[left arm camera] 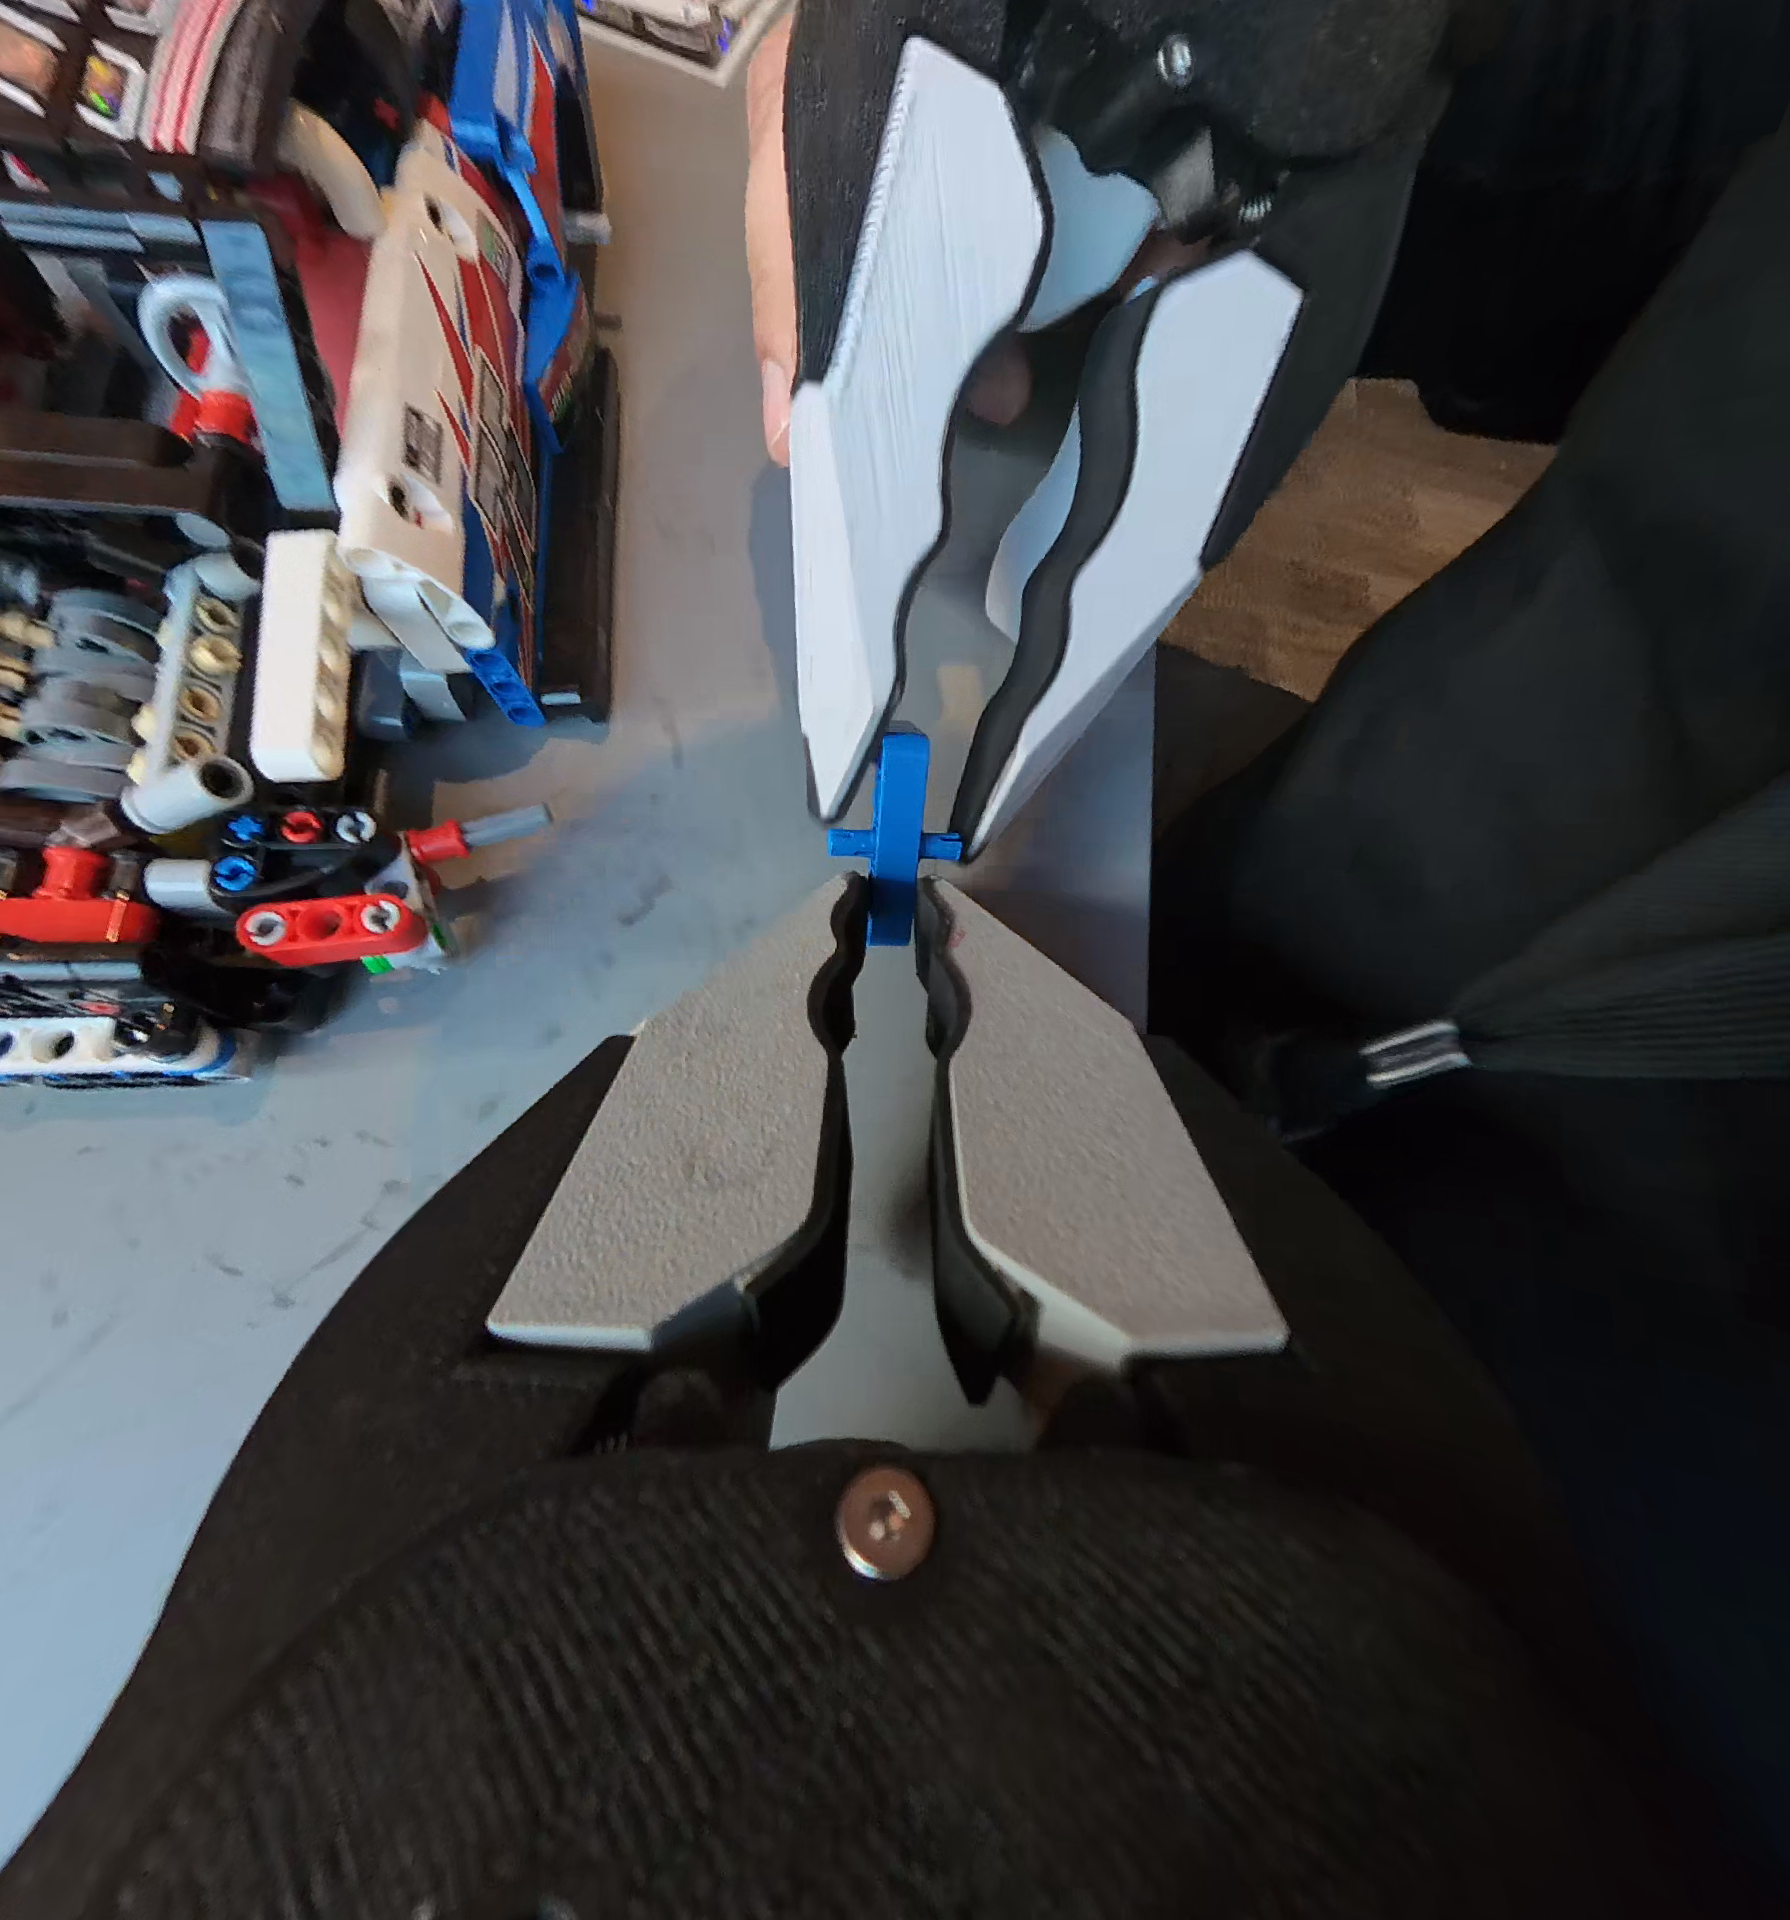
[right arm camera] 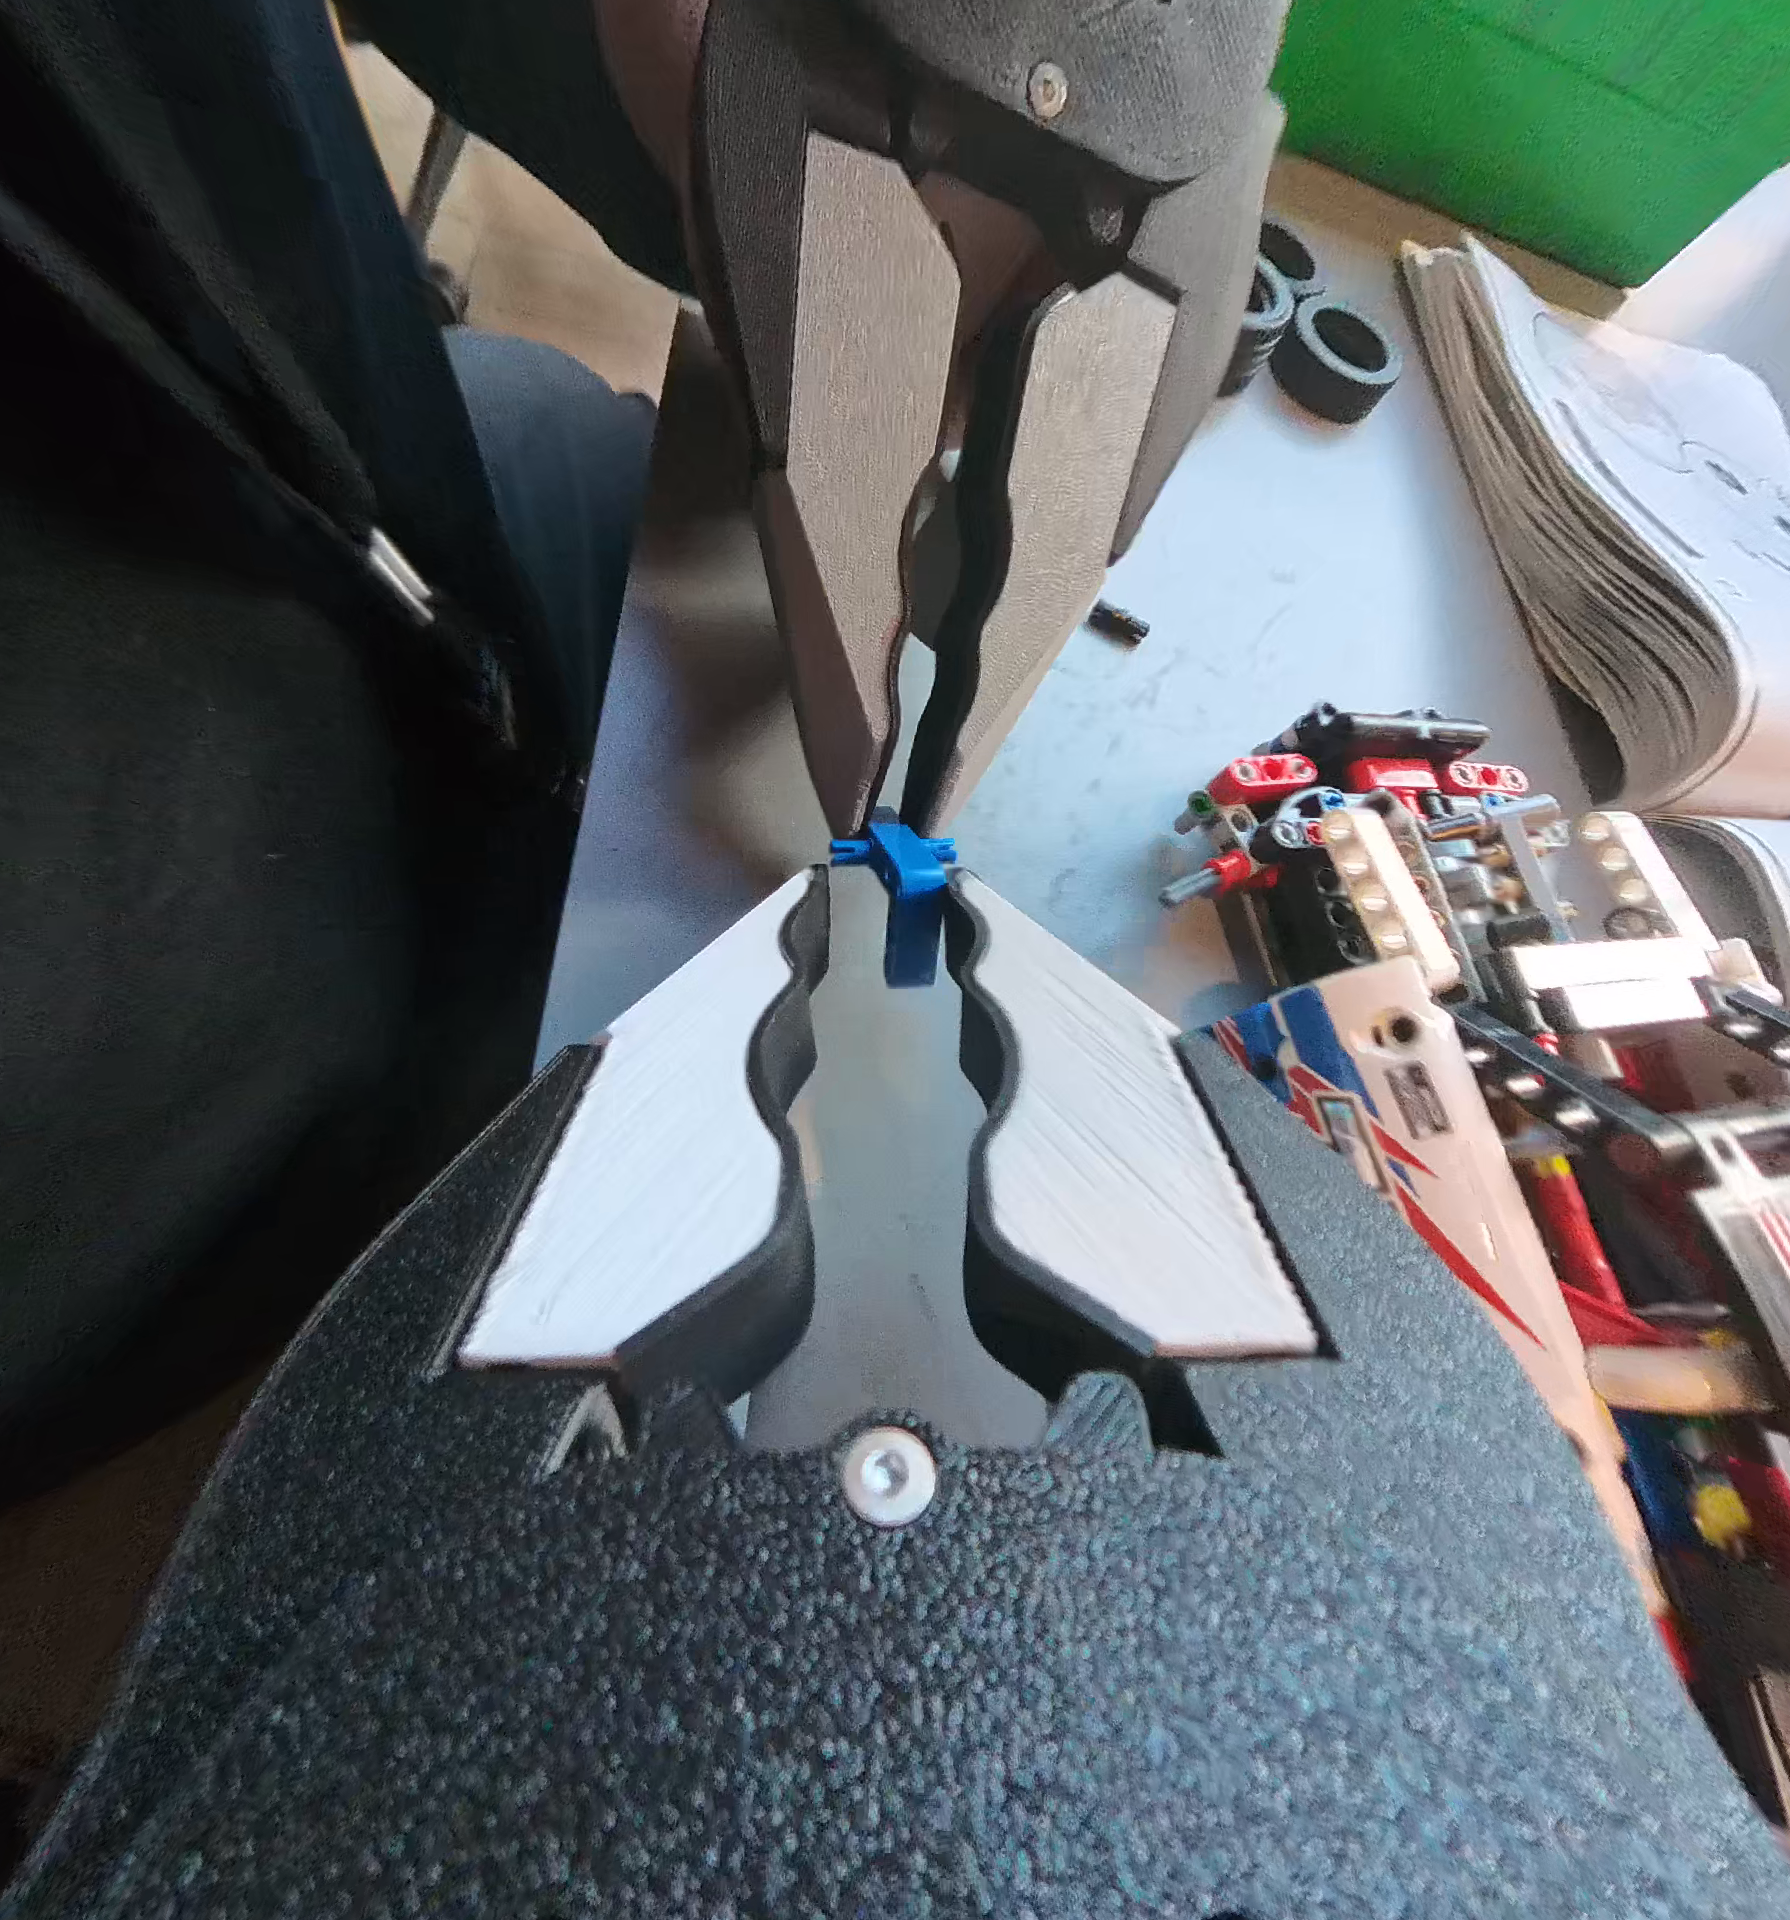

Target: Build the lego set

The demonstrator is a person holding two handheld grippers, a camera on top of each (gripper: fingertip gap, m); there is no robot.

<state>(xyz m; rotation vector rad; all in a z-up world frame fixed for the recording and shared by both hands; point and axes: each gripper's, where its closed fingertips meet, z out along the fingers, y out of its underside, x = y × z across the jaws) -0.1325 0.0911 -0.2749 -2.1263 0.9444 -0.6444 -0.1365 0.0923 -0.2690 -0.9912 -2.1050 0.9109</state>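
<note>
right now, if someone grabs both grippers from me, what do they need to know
Left gripper: shut on the small blue lego piece, pinching its lower end.
Right gripper: tips set at the two ends of the piece's cross pin, touching or nearly so; whether it grips cannot be told.
The piece hangs in the air over the near edge of the grey table, fitted nowhere yet.
The part-built lego car lies on the table, with spare black tyres and the instruction book beyond it.
Left: fit the blue piece to the car, later the tyres.
</note>
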